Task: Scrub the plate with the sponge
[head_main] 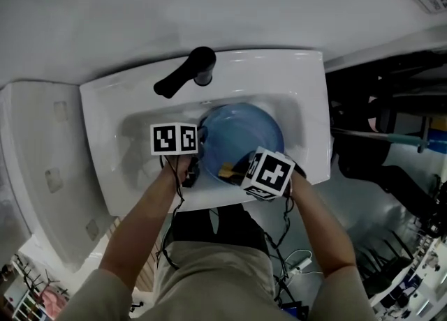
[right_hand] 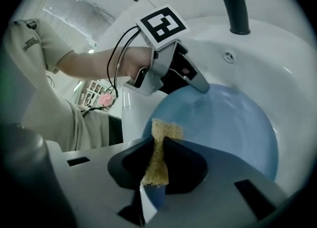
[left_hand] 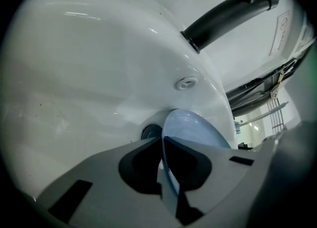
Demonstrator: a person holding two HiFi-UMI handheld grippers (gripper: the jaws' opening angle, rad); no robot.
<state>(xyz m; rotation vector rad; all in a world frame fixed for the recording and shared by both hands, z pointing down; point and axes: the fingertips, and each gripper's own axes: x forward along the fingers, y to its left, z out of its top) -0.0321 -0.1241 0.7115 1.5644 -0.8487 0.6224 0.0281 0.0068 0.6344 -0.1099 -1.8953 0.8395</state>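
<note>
1. The left gripper has its jaws closed tight on the rim of the plate.
2. The right gripper has its jaws pinched on the sponge.
3. The left forearm and right forearm are bare and reach forward and down, converging so the two grippers sit close together.

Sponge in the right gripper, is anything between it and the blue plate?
Nothing visible. The sponge, pinched in the right gripper, sits directly at the plate, on its inner face. The left gripper clamps the rim off to one side.
</note>
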